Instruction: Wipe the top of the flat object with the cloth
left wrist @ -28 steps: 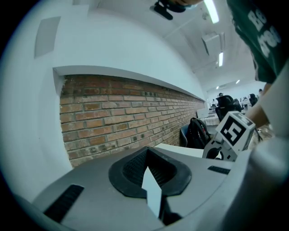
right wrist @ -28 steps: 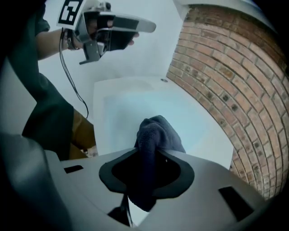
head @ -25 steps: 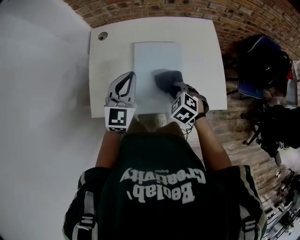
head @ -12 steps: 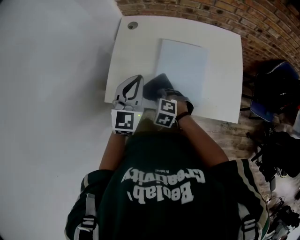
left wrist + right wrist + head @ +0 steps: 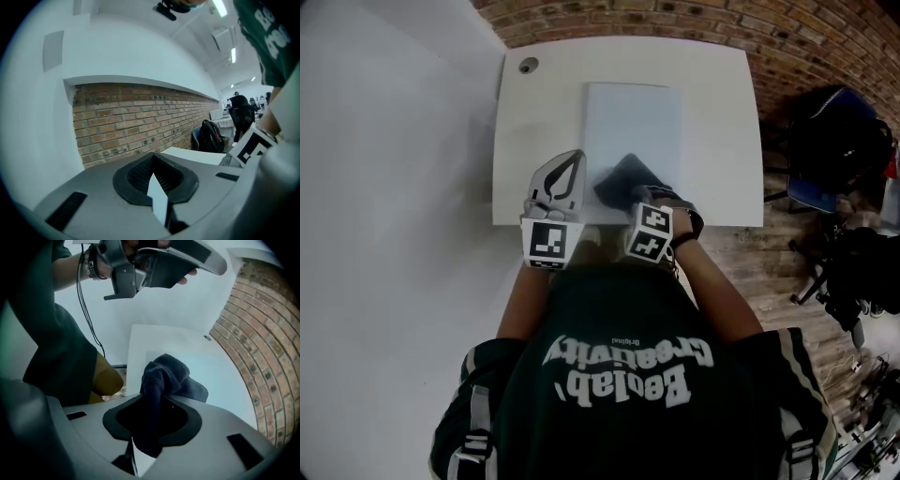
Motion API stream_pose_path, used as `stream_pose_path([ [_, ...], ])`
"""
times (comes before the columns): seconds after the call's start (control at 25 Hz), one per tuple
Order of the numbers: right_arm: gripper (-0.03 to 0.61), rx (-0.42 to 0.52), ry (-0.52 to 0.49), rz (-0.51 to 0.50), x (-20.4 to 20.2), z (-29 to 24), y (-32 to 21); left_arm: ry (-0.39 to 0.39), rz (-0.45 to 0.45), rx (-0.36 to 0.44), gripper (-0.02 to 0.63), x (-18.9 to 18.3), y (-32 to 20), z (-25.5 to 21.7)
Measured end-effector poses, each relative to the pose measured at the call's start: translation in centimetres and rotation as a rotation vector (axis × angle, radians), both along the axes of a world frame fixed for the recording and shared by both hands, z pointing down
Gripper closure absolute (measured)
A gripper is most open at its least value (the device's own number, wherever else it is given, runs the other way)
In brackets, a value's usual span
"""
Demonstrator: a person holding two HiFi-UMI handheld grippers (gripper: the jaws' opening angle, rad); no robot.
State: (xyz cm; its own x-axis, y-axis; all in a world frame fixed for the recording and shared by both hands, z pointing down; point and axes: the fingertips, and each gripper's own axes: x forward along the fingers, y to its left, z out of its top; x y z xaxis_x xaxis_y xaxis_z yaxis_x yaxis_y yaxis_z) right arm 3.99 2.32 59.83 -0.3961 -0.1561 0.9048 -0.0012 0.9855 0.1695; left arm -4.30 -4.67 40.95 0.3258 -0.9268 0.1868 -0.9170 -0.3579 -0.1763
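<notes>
Two grippers we hold: right gripper clamps cloth on board near-left corner; left gripper closed, empty, beside board.

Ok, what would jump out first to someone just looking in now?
The dark cloth, bunched in the shut right claw, sits on the near end of the pale flat sheet on the white table. The left claw is shut and empty at the sheet's left, and a brick wall backs the table.

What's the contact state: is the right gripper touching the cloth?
Touching. In the right gripper view, the right gripper has its jaws shut on the dark cloth, which bunches out ahead of them.
</notes>
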Motion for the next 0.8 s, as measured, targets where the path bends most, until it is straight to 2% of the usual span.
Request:
stream_pose_path([
  [0.24,0.494,-0.028,0.028,0.183,8.0,0.1,-1.2,0.016,0.095,0.003,0.618,3.8,-1.8,0.2],
  [0.36,0.492,-0.031,0.030,0.256,10.5,0.2,-1.6,0.016,0.131,0.006,0.618,5.2,-2.3,0.3],
  [0.64,0.492,-0.017,0.025,0.276,10.6,0.0,-1.5,0.001,0.181,0.020,0.618,7.1,-2.8,-0.2],
  [0.8,0.492,0.015,-0.074,0.348,10.8,-1.3,-2.6,-0.020,0.184,0.049,0.618,7.3,-2.7,-1.4],
])
